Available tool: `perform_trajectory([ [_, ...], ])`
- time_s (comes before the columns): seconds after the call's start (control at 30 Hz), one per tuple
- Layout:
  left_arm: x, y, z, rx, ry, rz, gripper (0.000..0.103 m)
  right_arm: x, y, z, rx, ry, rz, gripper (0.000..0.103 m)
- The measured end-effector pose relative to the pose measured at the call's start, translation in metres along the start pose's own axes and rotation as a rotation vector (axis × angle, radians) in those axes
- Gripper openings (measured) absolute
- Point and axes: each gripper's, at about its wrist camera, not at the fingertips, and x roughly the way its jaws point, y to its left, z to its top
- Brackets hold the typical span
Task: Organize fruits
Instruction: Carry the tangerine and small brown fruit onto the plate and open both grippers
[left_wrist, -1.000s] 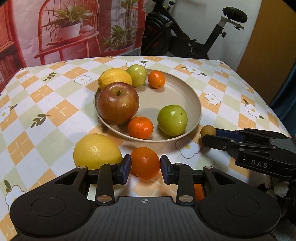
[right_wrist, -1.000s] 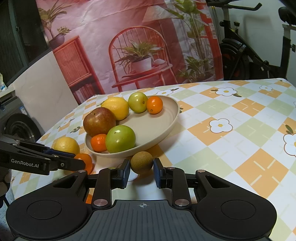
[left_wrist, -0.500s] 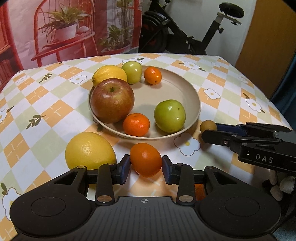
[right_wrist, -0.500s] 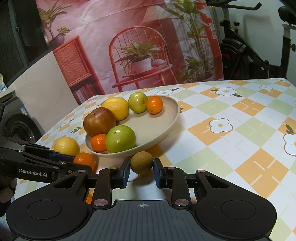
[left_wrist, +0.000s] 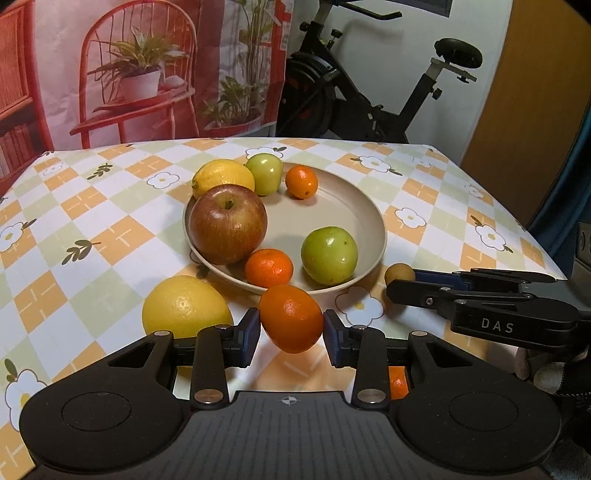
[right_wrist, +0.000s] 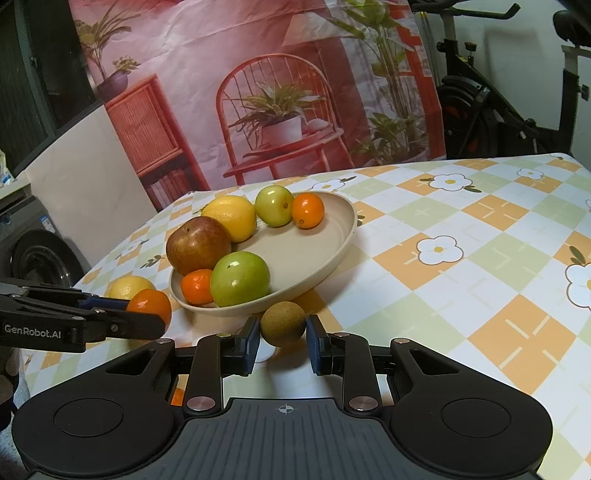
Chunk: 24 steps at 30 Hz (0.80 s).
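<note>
My left gripper (left_wrist: 291, 334) is shut on an orange (left_wrist: 291, 318), held just above the tablecloth in front of the beige plate (left_wrist: 354, 206). In the right wrist view my right gripper (right_wrist: 283, 338) is shut on a small brown round fruit (right_wrist: 283, 324) by the plate's near rim (right_wrist: 343, 243). The plate holds a red apple (left_wrist: 228, 224), a lemon (left_wrist: 222, 177), two green apples (left_wrist: 329, 254) (left_wrist: 265, 173) and two small oranges (left_wrist: 269, 267) (left_wrist: 301, 181). A large yellow citrus (left_wrist: 185, 307) lies on the cloth left of the held orange.
The table wears a checked flower-print cloth (right_wrist: 480, 258); its right edge (left_wrist: 524, 229) drops off near my right gripper. Behind the table hang a printed backdrop (right_wrist: 258, 92) and stands an exercise bike (left_wrist: 369, 92). Another orange piece (left_wrist: 398, 382) peeks out under my left gripper.
The left gripper has lifted and tilted up with the orange, so the orange now hangs off the cloth nearer the plate. The right gripper and its brown fruit have stayed put.
</note>
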Motion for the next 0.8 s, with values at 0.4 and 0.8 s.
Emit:
perform_trajectory([
  [0.4,-0.003,0.001,0.003,0.016,-0.012,0.000,0.039,0.000,0.001,0.000,0.004,-0.003,0.004,0.025],
  [0.8,0.005,-0.017,0.038,0.101,-0.028,-0.029,0.039,-0.011,-0.005,0.004,0.044,-0.067,0.004,0.025],
])
